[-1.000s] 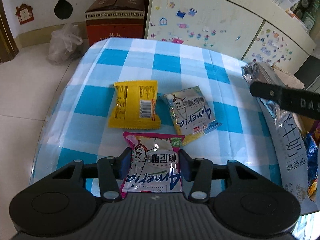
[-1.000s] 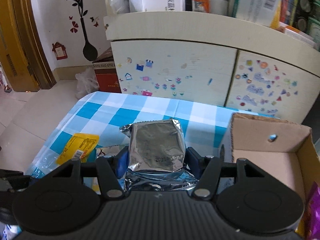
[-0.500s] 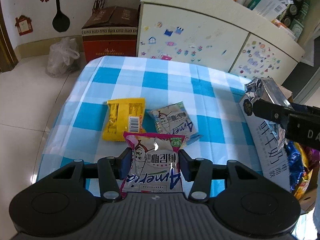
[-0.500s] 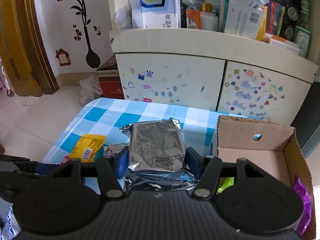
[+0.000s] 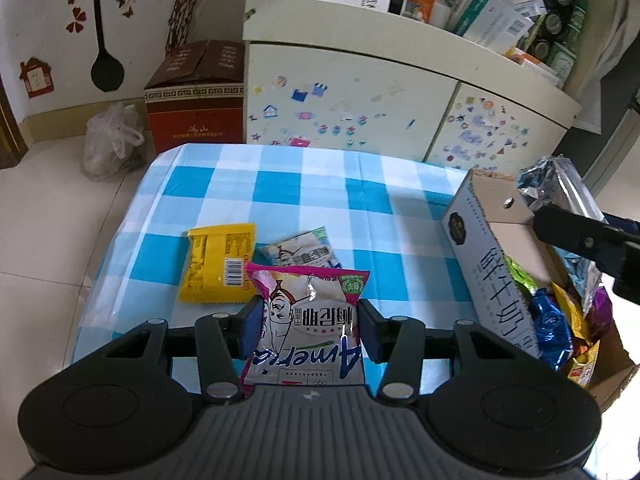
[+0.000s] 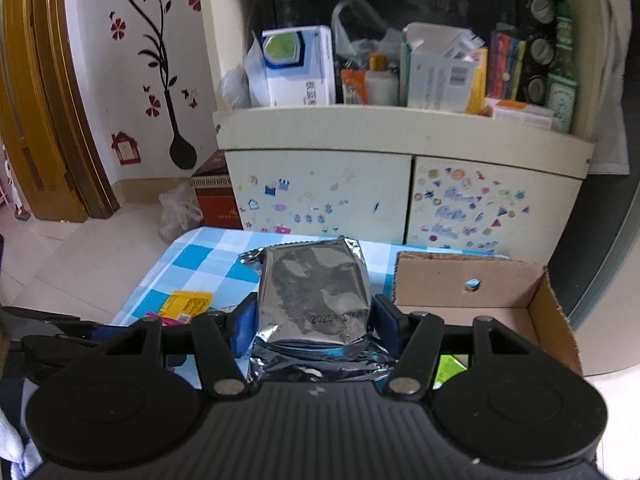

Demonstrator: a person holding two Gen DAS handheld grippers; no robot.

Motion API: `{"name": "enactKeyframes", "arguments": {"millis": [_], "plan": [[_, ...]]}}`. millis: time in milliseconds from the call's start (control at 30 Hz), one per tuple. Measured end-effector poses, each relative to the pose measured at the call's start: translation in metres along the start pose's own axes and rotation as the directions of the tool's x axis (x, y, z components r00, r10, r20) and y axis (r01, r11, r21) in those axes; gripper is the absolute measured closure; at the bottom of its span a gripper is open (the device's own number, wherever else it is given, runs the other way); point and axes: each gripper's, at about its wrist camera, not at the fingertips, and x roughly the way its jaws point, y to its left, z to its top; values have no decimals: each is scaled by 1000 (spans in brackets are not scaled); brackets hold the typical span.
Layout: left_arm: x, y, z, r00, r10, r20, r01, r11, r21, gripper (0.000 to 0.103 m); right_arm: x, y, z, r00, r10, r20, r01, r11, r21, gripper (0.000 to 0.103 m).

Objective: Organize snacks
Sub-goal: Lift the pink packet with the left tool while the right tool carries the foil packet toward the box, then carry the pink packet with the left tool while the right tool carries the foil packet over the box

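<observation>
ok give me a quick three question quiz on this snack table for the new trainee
1. True or false: the left gripper is shut on a pink and white snack packet.
2. What does the right gripper hold? A) a yellow packet B) a crinkled silver foil bag C) nothing
3. Fill in: on the blue and white checked tablecloth lie a flat yellow packet and a ____ and green packet.

Key: 1 true; 2 B, the silver foil bag; 3 white. An open cardboard box of snacks stands at the table's right.
</observation>
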Motion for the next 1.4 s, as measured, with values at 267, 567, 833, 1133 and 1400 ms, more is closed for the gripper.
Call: {"name": "enactKeyframes", "arguments": {"millis": [267,567,833,1133,1400], "plan": [[-8,-16,4,999,-2,36,0,999,35,49,-20,-19,-1,999,-19,28,18,999,48,42],[-13,-44,8,995,-52,85,44,995,91,48,-41,-57,8,994,-65,89,49,983,176,42],[-15,-68,4,984,-152,91,138,980,140,49,-57,-91,11,982,-131,133,89,954,285,42],[-14,-94,5,962,-255,96,239,959,153,49,-63,-123,10,978,-164,130,99,910,402,42],[-9,-138,11,938,-330,110,308,934,182,49,-61,-141,9,981,-151,126,70,868,491,42]]}}
